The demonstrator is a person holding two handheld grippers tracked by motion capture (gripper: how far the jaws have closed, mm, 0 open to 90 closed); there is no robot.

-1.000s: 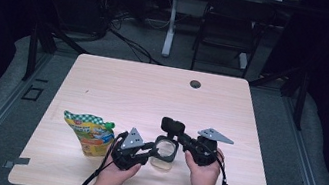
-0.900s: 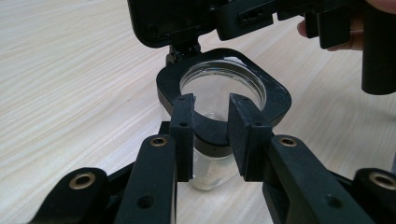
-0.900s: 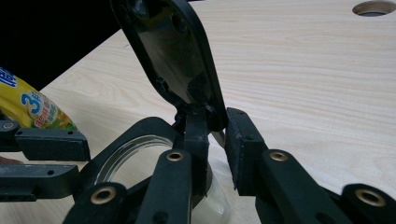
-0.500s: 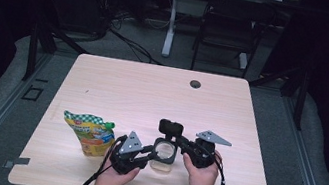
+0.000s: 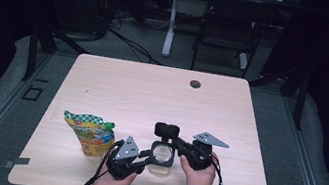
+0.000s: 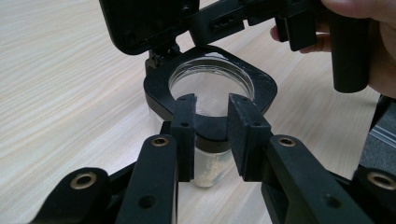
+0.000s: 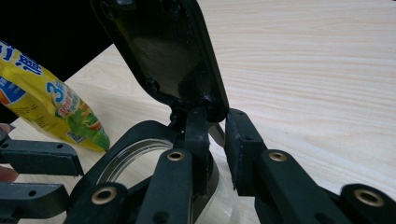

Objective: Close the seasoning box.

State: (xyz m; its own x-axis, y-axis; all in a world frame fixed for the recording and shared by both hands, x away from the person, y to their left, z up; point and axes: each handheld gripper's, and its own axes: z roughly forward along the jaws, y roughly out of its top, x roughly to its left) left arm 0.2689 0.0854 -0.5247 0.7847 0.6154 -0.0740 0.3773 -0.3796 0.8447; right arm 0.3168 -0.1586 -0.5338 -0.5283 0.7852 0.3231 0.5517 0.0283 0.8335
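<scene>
The pouch (image 5: pixel 89 133), yellow with green print, stands on the table (image 5: pixel 142 94) just left of the left gripper (image 5: pixel 149 157), apart from it. The left gripper is held low at the near table edge, its fingers (image 6: pixel 183 135) pointing right toward the jar (image 5: pixel 162 155). In the left gripper view the fingers stand partly open, one at each side of the jar's near front, with the black collar and the clear wall showing in the gap between them; whether the pads press on the jar cannot be told. The jar is a clear container with a black square collar and a round mouth, standing upright on the table directly between the two grippers. Its hinged black lid (image 5: pixel 166 130) is raised, standing up behind the mouth. The right gripper (image 5: pixel 178 148) comes in from the right, fingers (image 7: pixel 196 140) pointing left. In the right gripper view they are partly open and sit at the lid's hinge, one finger against the collar beside the hinge, with the lid towering just above them; a firm hold cannot be confirmed.
</scene>
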